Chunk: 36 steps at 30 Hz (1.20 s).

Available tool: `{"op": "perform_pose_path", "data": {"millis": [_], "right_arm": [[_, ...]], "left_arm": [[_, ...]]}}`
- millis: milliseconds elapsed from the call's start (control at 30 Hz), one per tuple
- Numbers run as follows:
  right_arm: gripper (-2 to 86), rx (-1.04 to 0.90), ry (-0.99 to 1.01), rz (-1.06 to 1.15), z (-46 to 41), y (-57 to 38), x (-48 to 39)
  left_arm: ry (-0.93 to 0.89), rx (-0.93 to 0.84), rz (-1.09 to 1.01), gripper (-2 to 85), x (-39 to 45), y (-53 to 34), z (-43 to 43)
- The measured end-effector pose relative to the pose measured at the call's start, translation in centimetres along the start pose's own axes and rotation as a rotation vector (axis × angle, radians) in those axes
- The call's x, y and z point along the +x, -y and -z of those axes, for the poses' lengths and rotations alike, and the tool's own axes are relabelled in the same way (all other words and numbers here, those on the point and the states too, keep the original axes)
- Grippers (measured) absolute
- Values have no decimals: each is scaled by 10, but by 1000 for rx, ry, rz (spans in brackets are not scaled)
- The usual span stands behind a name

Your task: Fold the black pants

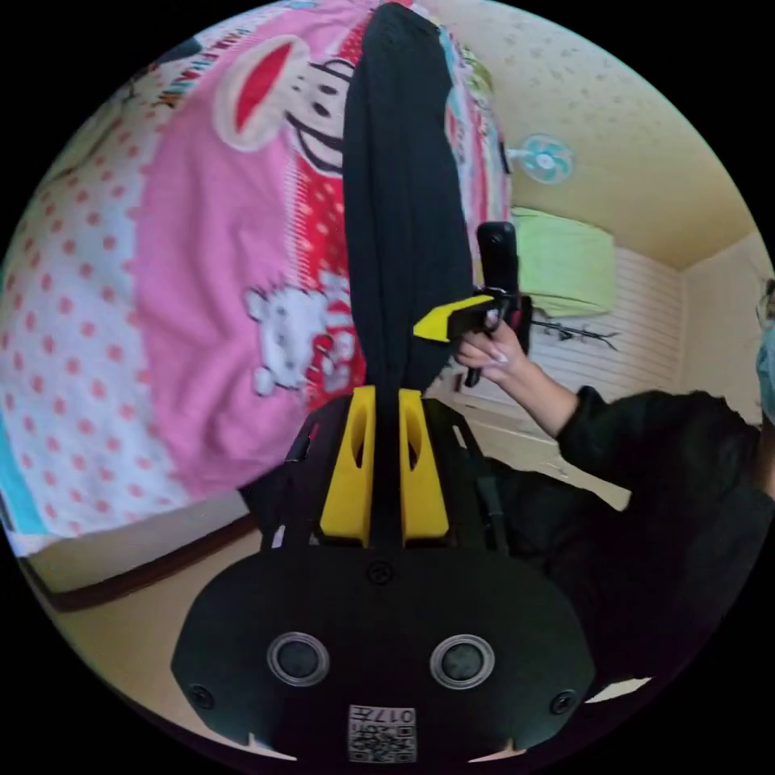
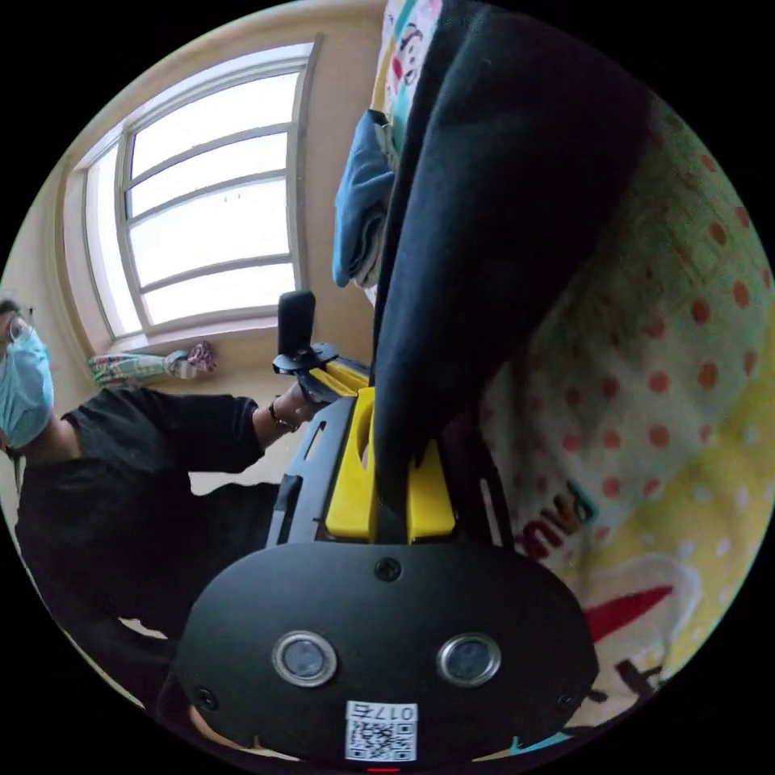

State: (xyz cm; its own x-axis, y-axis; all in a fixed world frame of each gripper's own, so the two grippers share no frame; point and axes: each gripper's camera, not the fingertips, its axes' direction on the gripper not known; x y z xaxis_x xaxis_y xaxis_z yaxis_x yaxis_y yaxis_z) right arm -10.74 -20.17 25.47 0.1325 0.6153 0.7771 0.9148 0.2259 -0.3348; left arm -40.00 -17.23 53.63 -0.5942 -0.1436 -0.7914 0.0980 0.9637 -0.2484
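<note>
black pants (image 1: 400, 202) pinched in left gripper (image 1: 386, 404).

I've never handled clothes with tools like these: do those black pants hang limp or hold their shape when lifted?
Probably limp: the black pants drape in a soft column from the left gripper. Likely light, since the right gripper also holds them by an edge. The cloth looks matte, so probably not slippery.

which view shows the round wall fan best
The left gripper view: the round pale blue wall fan sits whole against the cream wall above a green cloth. The right gripper view looks at a window and the black fabric pants, so it adds nothing about the fan.
</note>
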Motion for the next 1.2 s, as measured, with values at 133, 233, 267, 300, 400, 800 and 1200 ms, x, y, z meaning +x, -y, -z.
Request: {"op": "perform_pose_path", "data": {"millis": [133, 233, 267, 300, 400, 800, 1200], "right_arm": [[49, -195, -106, -133, -13, -78, 2], [100, -257, -162, -253, 2, -113, 23], [110, -224, -151, -266, 13, -117, 26], [115, -128, -128, -279, 39, -121, 32], [123, 162, -136, -230, 115, -121, 41], [59, 202, 164, -123, 106, -23, 94], [-1, 237, 70, 528, 120, -149, -282]], "left_arm": [[-78, -269, 18, 60, 7, -21, -71], [49, -338, 42, 89, -3, -24, -92], [29, -278, 40, 95, -7, -16, -84], [-19, -185, 30, 99, -12, -4, -71], [-122, -12, 0, 118, -26, 44, -43], [-238, -338, 50, 83, -49, 190, -122], [-76, 109, -804, 56, 290, -59, -33]]}}
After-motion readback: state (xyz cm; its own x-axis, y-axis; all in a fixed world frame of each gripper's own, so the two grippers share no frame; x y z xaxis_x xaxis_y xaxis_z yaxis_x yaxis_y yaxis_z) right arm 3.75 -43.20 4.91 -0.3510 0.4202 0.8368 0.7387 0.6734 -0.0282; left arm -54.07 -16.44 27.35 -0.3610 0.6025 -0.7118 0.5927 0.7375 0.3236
